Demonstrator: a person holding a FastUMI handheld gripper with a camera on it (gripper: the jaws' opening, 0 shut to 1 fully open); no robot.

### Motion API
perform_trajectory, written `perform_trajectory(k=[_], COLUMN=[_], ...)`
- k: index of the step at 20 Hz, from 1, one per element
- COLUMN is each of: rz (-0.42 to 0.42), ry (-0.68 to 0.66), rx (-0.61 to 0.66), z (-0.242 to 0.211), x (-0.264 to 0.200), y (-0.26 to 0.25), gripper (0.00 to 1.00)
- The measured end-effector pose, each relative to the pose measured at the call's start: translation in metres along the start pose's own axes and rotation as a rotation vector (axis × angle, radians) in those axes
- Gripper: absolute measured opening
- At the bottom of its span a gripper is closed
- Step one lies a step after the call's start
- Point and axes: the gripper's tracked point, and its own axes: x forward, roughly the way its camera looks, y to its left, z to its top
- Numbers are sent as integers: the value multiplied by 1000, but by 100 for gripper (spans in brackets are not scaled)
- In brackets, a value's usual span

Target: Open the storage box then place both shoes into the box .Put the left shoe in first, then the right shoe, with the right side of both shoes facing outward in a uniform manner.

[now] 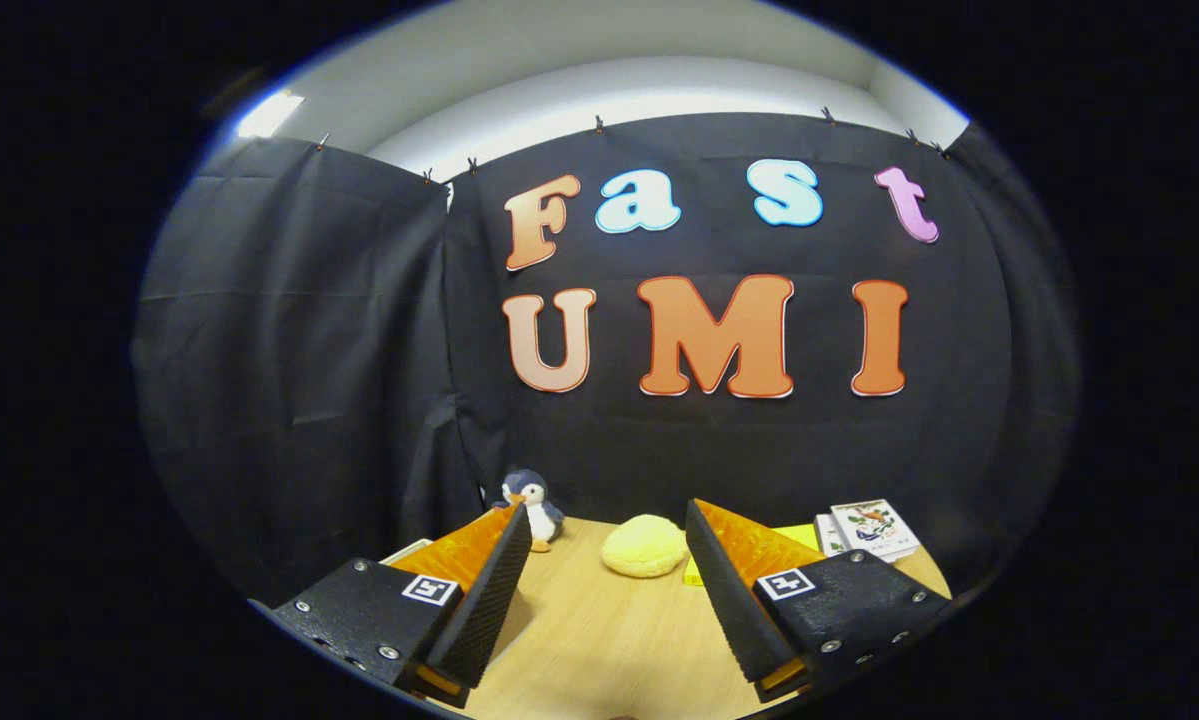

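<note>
Since neither a storage box nor any shoe can be made out on the light wooden table [599,640], I cannot tell which way they lie from the gripper [607,520], whose fingers are spread wide with nothing between them, aimed level at the table's far edge. Beyond the fingertips a round pale-yellow plush cushion [643,546] rests near that far edge, a small grey-and-white penguin toy [531,503] stands towards the far left corner, and a stack of white printed cards [869,528] lies towards the far right corner. Finding the box is, I judge, the first need.
</note>
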Motion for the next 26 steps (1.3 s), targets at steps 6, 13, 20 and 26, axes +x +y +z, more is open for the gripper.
perform_trajectory(k=[6,13,20,26], rz=[-99,-165,-202,-218], ry=[-89,-93,-87,-73], rx=[-81,-36,16,51], z=[29,32,31,28], x=[-16,-6,-6,-10], y=[-44,-72,-94,-97], gripper=[94,94,94,94])
